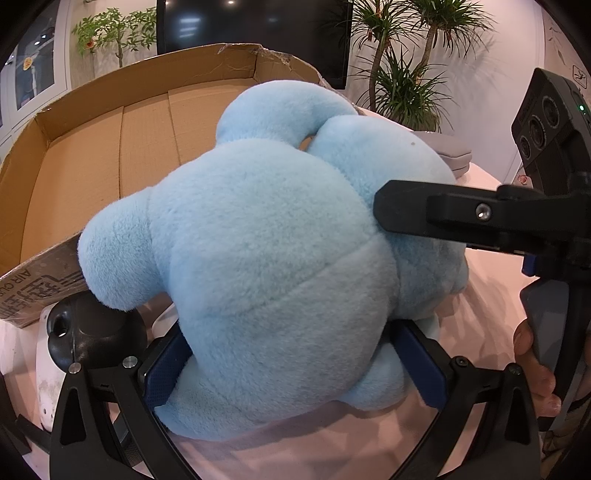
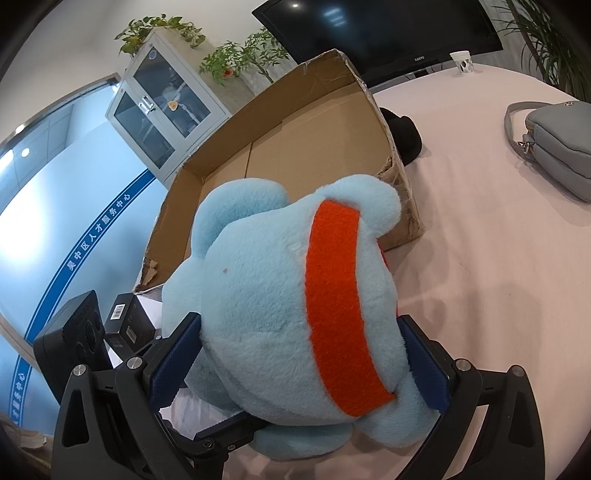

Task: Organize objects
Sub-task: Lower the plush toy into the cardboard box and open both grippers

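Left wrist view: the left claw (image 1: 295,363) pinches a light blue plush (image 1: 266,258), its blue pads (image 1: 162,373) pressed into the fur on both sides of the toy's lower body. The plush fills most of this view and sits at the near edge of an open cardboard box (image 1: 110,147), one rounded limb lying over the box's printed front wall; whether it rests on the pink bench (image 1: 491,306) or hangs just above it cannot be told. From the right, a black finger of the right claw (image 1: 410,210) presses against the plush's side, with the person's hand (image 1: 532,365) on the handle below it. A black round thing (image 1: 88,332) lies beside the left pad, under the plush's limb. Right wrist view: the right claw (image 2: 303,363) also grips the plush (image 2: 258,314), its pads sunk into the fur either side, and an orange band (image 2: 340,306) runs across the toy. The box (image 2: 280,147) lies just behind the plush, its inside bare as far as can be seen. A grey bag (image 2: 554,147) rests well apart on the bench (image 2: 480,258), a black item (image 2: 406,136) sits beside the box's far corner, and a paper cup (image 2: 461,61) stands near a dark screen (image 2: 388,33).
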Demonstrator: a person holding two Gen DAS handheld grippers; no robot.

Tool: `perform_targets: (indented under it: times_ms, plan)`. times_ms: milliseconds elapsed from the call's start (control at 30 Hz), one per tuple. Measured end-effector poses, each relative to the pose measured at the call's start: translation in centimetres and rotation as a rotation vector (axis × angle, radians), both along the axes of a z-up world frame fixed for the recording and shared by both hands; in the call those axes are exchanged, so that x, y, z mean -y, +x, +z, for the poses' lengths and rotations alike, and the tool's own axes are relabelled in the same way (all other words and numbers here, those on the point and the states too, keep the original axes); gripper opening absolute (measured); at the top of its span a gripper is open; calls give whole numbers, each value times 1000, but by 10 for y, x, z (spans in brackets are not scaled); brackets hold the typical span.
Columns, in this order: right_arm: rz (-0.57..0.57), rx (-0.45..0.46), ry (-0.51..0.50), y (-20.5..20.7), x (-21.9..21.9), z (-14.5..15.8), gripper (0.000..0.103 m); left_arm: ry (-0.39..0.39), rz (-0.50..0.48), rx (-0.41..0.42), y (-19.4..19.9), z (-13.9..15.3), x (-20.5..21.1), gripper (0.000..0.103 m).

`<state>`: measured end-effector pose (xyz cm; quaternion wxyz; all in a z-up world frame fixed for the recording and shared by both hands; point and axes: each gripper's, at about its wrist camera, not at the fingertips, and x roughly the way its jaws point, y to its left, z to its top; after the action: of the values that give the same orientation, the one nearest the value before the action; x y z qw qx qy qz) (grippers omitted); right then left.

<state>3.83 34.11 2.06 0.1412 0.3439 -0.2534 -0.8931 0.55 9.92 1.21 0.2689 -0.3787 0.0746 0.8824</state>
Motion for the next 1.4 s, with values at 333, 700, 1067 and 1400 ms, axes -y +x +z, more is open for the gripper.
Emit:
perform_targets:
  times_ms: [333, 700, 1067, 1400]
  plan:
    - [-9, -30, 21, 3, -2, 5, 91, 55, 1, -15, 0, 5, 12, 81]
    - [-26, -77, -11, 17, -5, 23, 87, 44, 1, -118, 19, 32, 10, 73]
    - [-7, -164, 4, 45, 13, 73, 87, 56, 8, -214, 43, 72, 31, 73]
    - [36, -217, 6, 5, 22, 124, 87, 41, 15, -295, -9, 118, 37, 73]
